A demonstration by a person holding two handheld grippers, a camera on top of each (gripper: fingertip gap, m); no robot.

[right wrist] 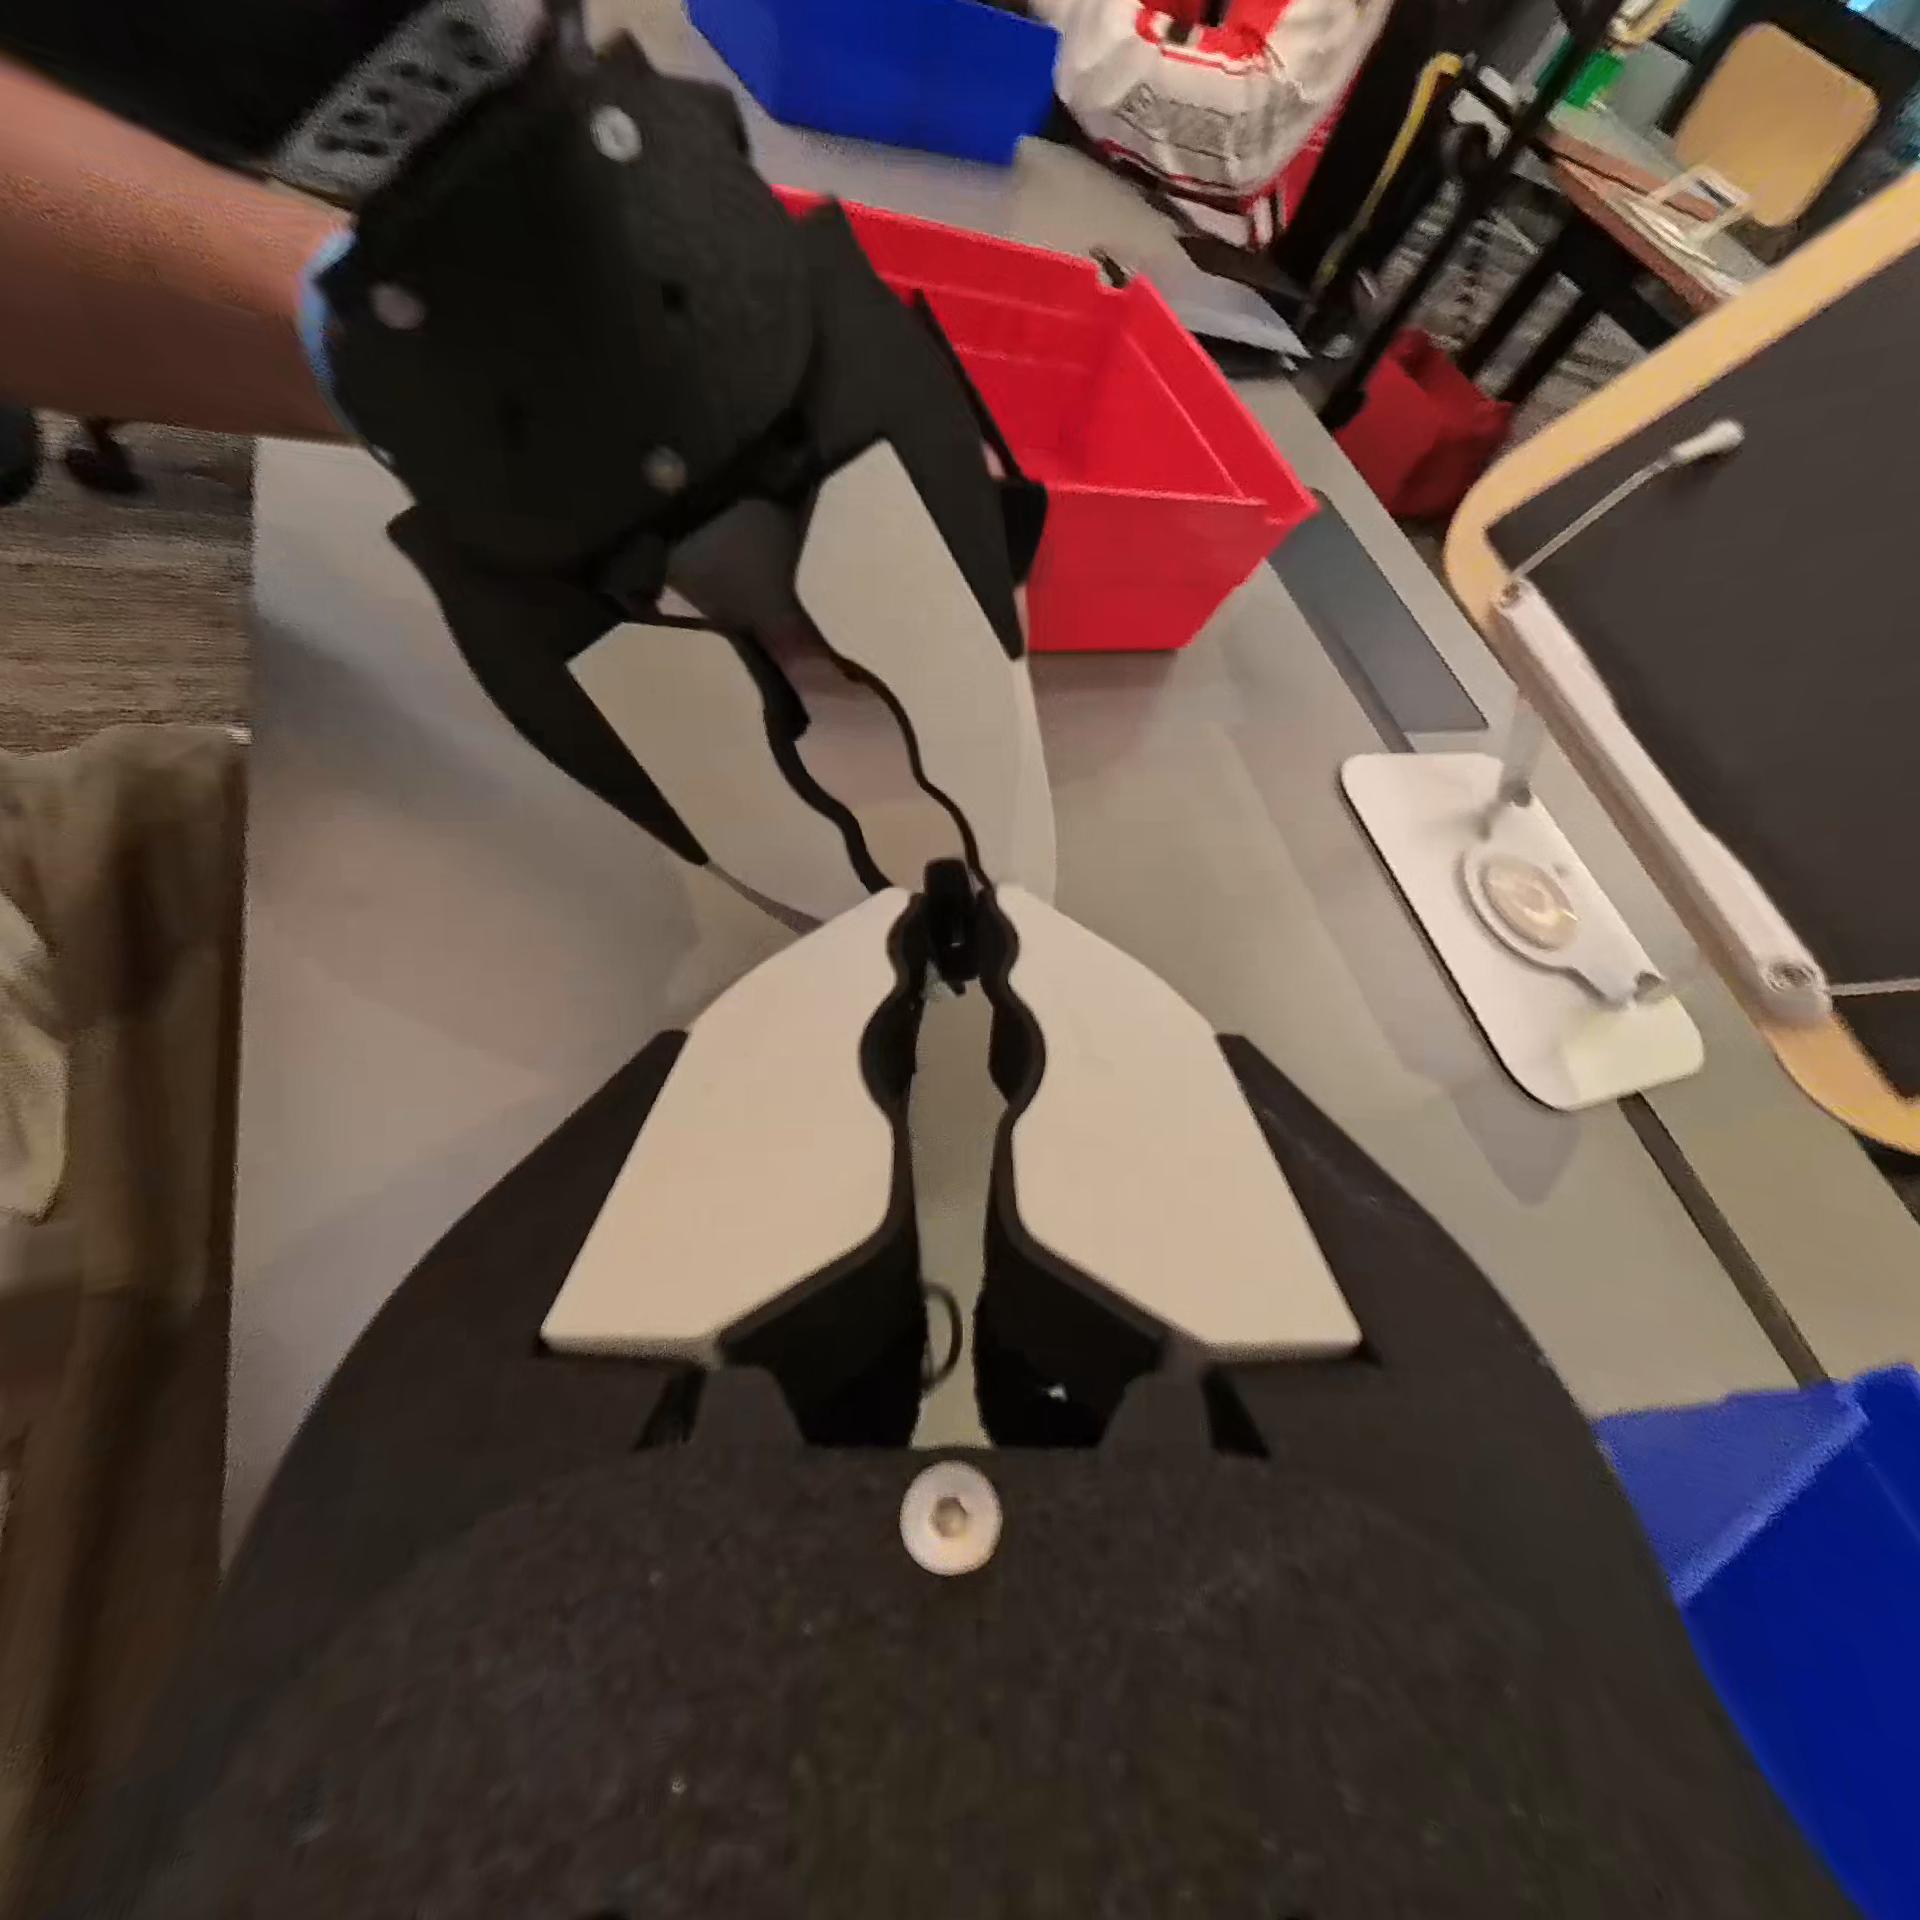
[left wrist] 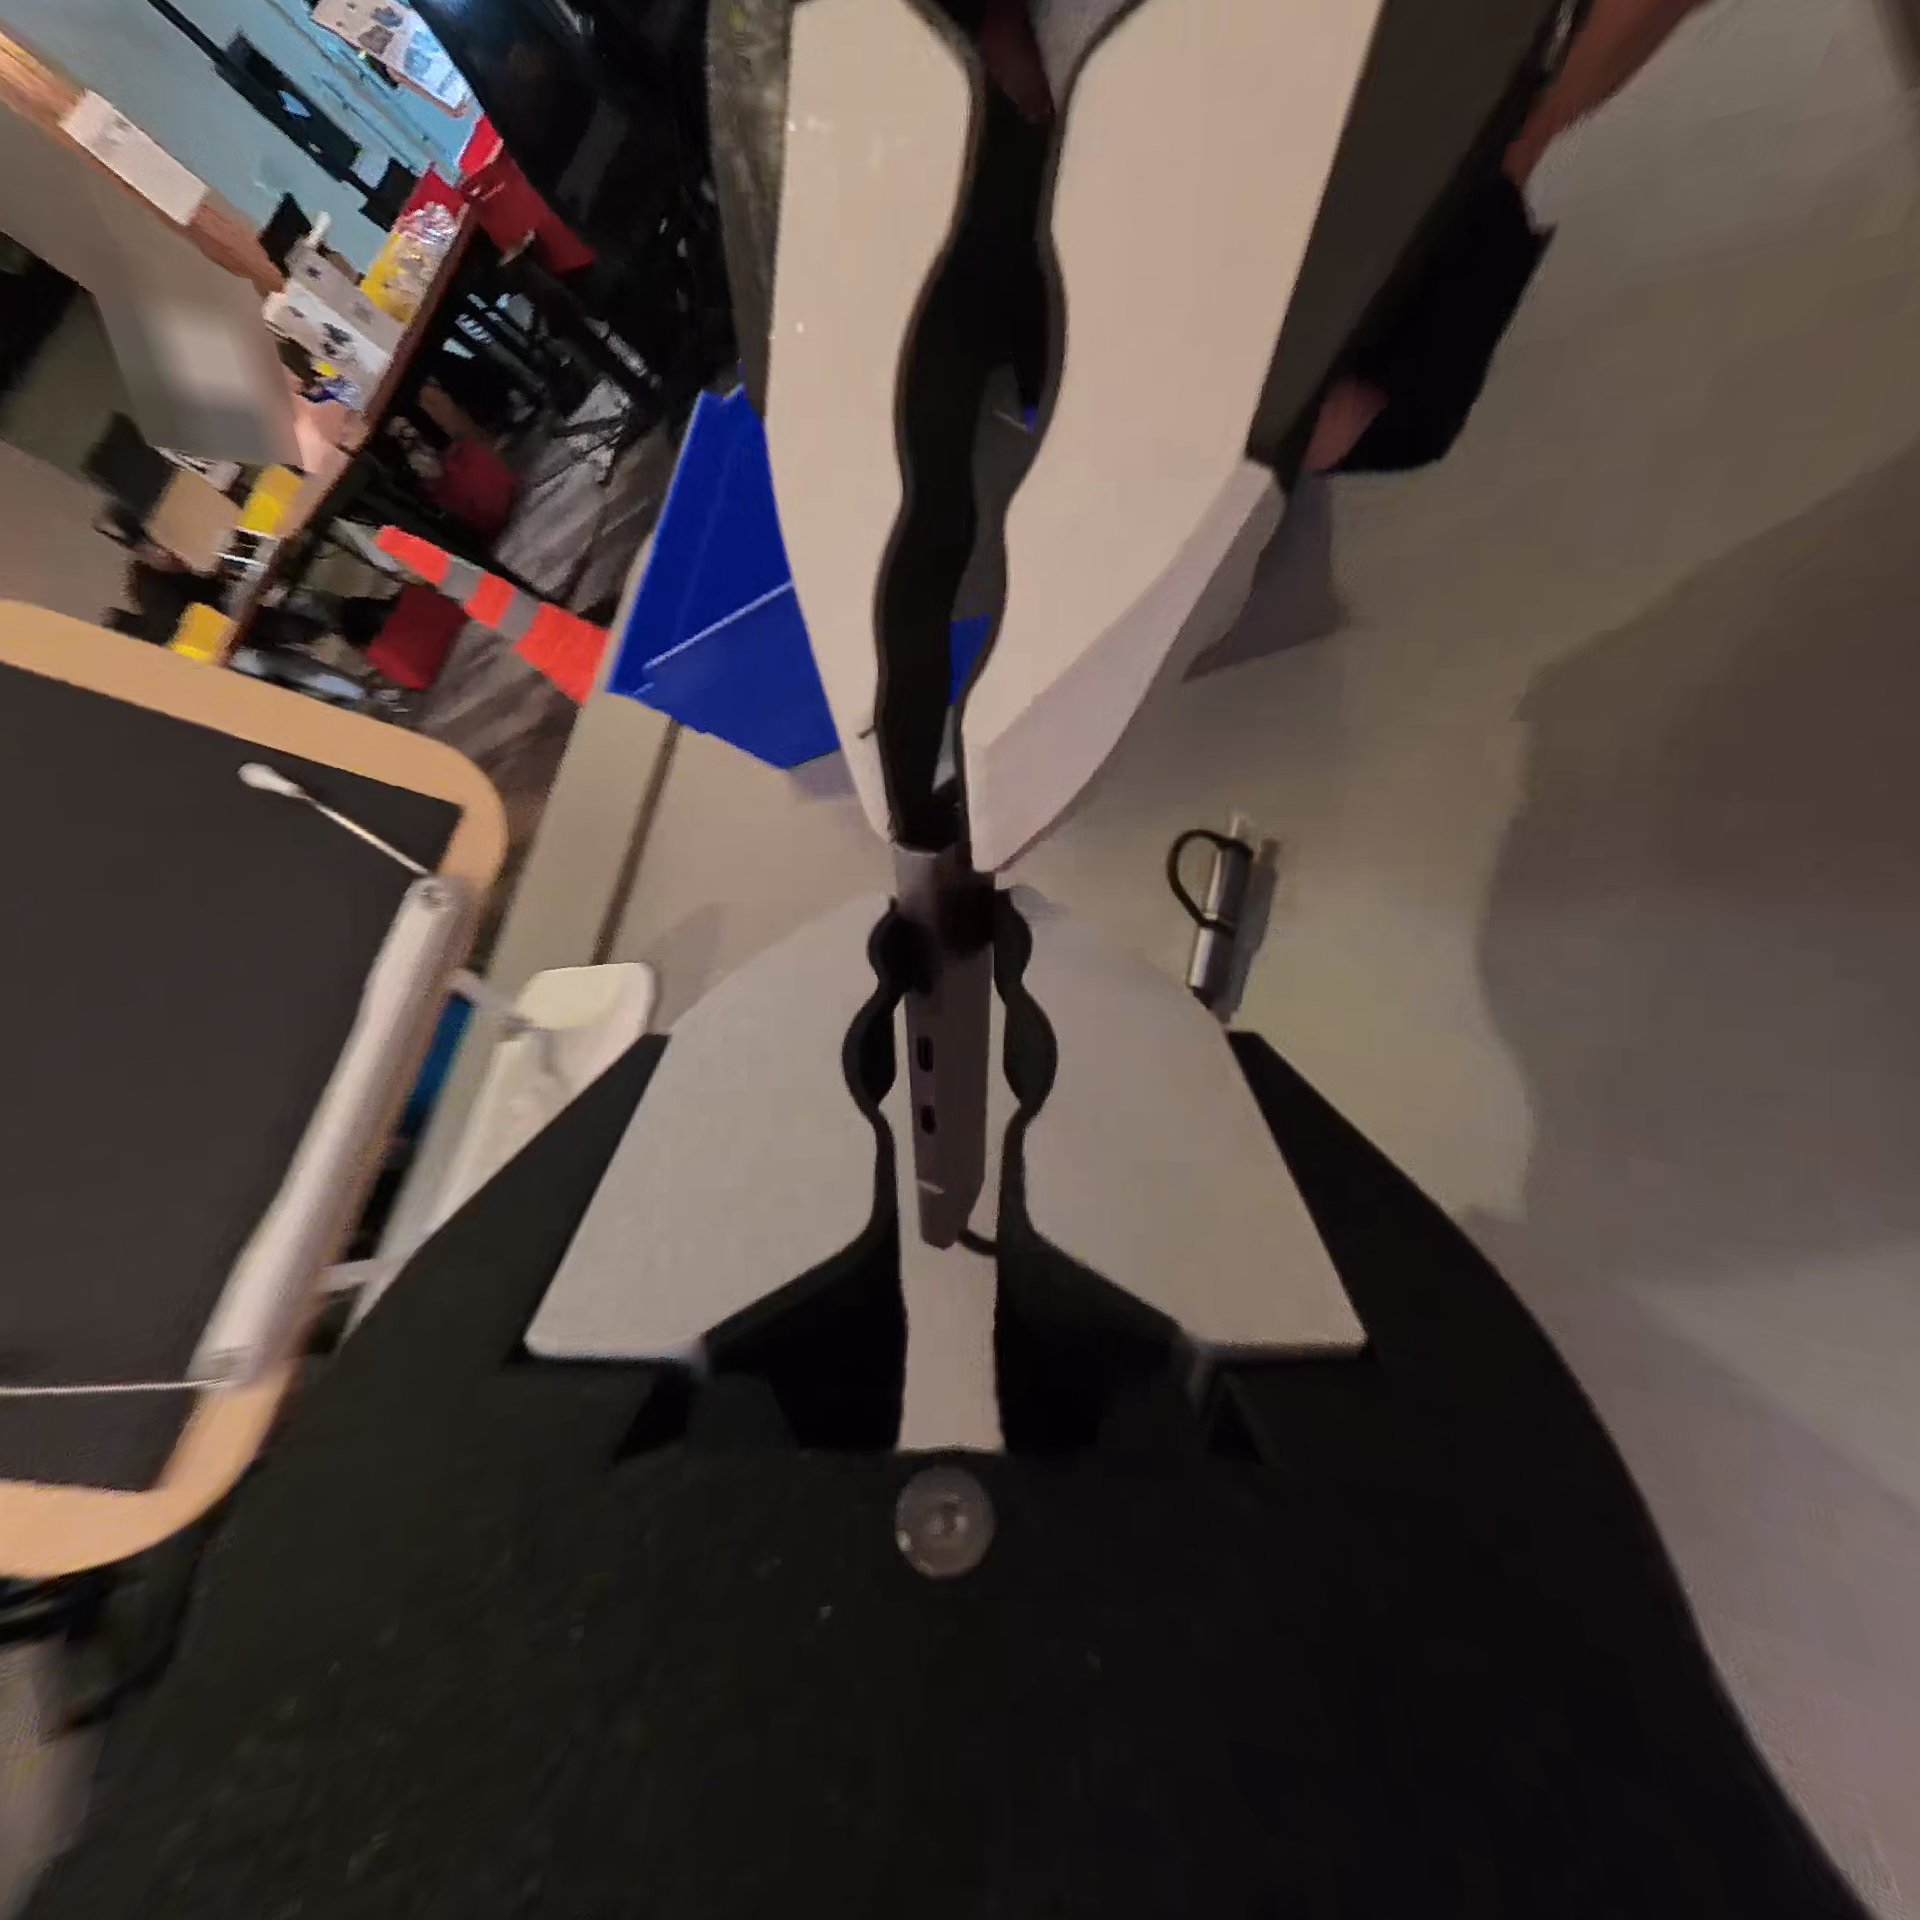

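Observation:
My left gripper [left wrist: 945, 914] is shut on a slim grey hub [left wrist: 948, 1081] with small ports along its side, held edge-up between the fingers. My right gripper [right wrist: 951, 904] is shut on a small black plug [right wrist: 951, 925] at the hub's far end. The two grippers meet tip to tip above the grey table [right wrist: 416, 935]. The right gripper [left wrist: 930, 831] comes in from the top of the left wrist view. The left gripper [right wrist: 935, 868] reaches in from the upper left of the right wrist view, held by a person's arm [right wrist: 156, 301]. A thin black cable [right wrist: 940, 1340] shows between my right fingers.
A second grey adapter with a black cable loop [left wrist: 1221, 914] lies on the table. A red bin [right wrist: 1122, 447] and a blue bin [right wrist: 883, 62] stand behind; another blue bin [right wrist: 1787, 1558] is near right. A white stand base [right wrist: 1507, 914] and a wood-rimmed black board [right wrist: 1766, 520] are at the right.

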